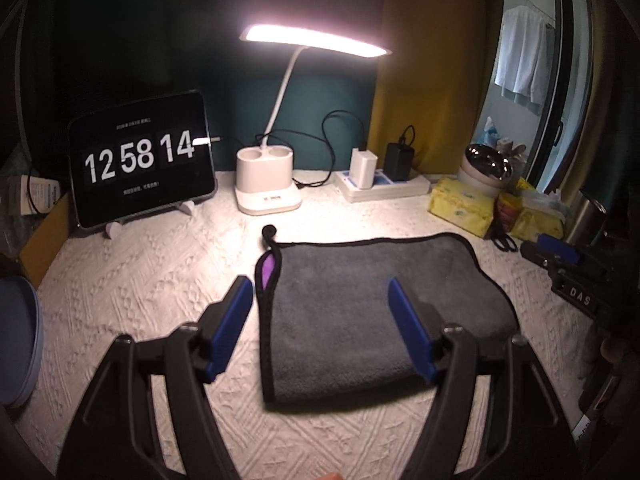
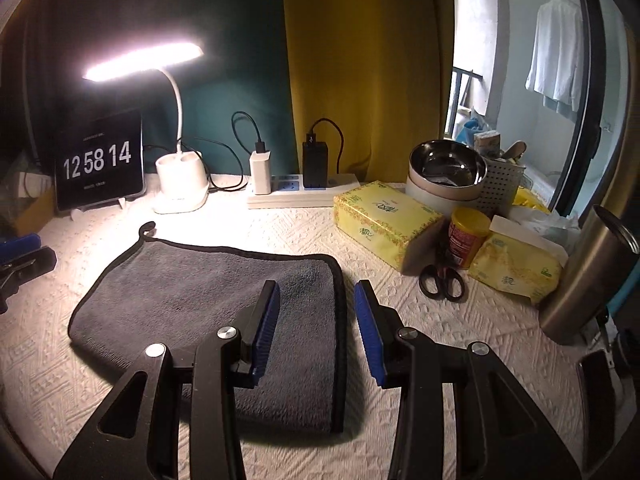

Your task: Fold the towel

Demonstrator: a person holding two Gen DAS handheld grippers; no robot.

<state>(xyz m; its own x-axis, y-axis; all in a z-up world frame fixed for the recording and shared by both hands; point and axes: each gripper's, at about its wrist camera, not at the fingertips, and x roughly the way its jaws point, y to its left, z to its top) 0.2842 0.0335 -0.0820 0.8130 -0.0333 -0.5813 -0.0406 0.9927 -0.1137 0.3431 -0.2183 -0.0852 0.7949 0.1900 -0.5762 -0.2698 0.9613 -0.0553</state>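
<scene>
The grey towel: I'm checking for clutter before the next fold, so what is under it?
The grey towel lies folded on the white textured cloth. A purple layer peeks out at its left edge. Anything else beneath is covered.

The lit desk lamp (image 1: pixel 314 40) is the main light source in both views; its bar head is blown out to white glare, and the white cloth (image 1: pixel 160 264) just below the lamp glows brightest; light fades towards the near edge, away from the lamp. The wall behind the lamp is almost black. Daylight enters through the window (image 2: pixel 520 80) well to the lamp's right; it is paler and cooler. The towel (image 2: pixel 208 300) casts a soft shadow on its near side; both views bend strongly and darken to black at the corners; the edges are slightly soft.
</scene>
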